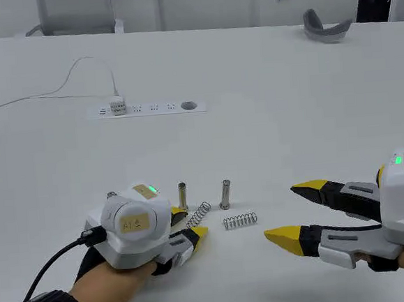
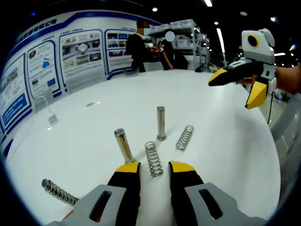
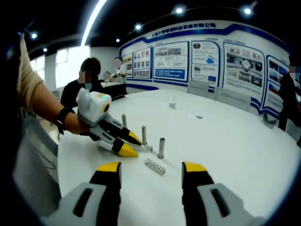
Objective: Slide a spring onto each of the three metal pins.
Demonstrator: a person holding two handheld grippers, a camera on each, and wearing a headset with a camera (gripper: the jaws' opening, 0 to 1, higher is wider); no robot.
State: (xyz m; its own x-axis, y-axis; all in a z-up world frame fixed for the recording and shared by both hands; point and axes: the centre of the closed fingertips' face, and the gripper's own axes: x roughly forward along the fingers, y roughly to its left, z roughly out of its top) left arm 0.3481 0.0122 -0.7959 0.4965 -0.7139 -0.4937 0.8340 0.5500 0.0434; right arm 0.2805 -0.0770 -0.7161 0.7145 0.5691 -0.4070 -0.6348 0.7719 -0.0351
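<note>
Left tongs (image 1: 188, 222): are sitting low over the tabletop (image 1: 291, 123); the yellow tips are standing slightly apart and are not pressing on anything.
Right tongs (image 1: 295, 210): are hovering with the tips spread wide, holding nothing, well apart from the pins.
First spring (image 2: 153, 159): a short, bright steel coil is lying flat on the tabletop. Its near end is resting in the gap between the tips of the left tongs and its far end is pointing toward the centre pin.
Second spring (image 2: 184, 137): a matching coil is lying loose and flat, just beside the base of the right pin and touching neither tongs.
Centre pin (image 1: 182, 194): a plain, smooth metal cylinder with a rounded top is standing upright and bare, just beyond the left tongs.
Right pin (image 1: 226, 194): a like cylinder is standing upright and bare, near the centre pin.
Left pin (image 2: 57, 191): is showing at the lower edge of the left gripper view. A coil appears to be wrapping its shaft, with the rounded top poking out above it.
Power strip (image 1: 147, 108): is sitting farther back on the tabletop, holding one white plug (image 1: 118, 106) in a socket.
Grey curved object (image 1: 327, 29): is resting at the far right of the tabletop.
</note>
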